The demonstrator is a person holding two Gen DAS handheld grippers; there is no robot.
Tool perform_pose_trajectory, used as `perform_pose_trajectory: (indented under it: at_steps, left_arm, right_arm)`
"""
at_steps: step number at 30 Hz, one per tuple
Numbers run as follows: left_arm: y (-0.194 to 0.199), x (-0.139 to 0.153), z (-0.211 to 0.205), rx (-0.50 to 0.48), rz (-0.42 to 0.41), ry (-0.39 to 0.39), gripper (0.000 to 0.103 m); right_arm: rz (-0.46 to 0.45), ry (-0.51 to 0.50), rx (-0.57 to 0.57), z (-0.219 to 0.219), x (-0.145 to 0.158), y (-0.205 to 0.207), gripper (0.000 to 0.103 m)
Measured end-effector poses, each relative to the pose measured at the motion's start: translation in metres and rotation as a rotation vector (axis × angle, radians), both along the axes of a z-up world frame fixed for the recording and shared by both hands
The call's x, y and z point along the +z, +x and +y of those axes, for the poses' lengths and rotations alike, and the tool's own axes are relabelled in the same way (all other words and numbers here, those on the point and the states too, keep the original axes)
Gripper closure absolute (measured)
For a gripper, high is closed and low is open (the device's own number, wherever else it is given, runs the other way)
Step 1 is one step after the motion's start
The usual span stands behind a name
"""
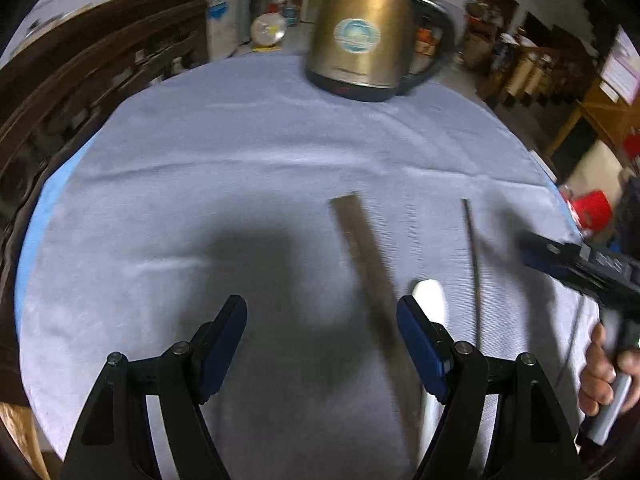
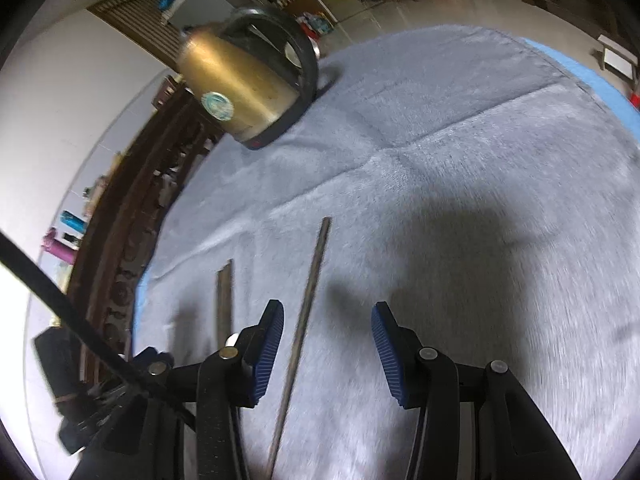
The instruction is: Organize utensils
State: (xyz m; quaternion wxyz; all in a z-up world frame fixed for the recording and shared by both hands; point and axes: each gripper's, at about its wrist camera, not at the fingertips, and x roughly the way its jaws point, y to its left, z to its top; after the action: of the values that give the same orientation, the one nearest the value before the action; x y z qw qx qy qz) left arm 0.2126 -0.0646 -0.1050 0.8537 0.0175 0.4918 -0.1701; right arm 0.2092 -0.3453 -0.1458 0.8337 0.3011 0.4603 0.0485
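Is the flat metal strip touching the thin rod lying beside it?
Apart. The left wrist view shows bare cloth between the flat strip and the thin rod.

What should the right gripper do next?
Probably lower the right gripper and close on the thin rod: the fingers are open and empty, and the rod lies flat on the cloth between them, just inside the left finger.

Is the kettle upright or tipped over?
Upright: the kettle stands on its dark base on the grey cloth, handle to one side.
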Motion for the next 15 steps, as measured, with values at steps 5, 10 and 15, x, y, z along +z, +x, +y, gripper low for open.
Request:
perform_pose_trajectory:
  at_steps: [5, 10, 15]
  left_arm:
    - [0.003, -0.006, -0.05, -0.135, -0.02, 0.08, 0.025]
    - [0.013, -0.018, -0.072, -0.208, 0.027, 0.078, 0.051]
    - [0.016, -0.023, -0.079, -0.253, 0.022, 0.067, 0.071]
  right_arm:
    - [0.024, -0.059, 0.03, 0.004, -0.006, 0.032, 0.053]
    - [0.072, -0.11, 0.054, 0.011, -0.006, 0.064, 0.055]
    - [0.167, -0.21, 0.1, 0.029, -0.011, 0.088, 0.065]
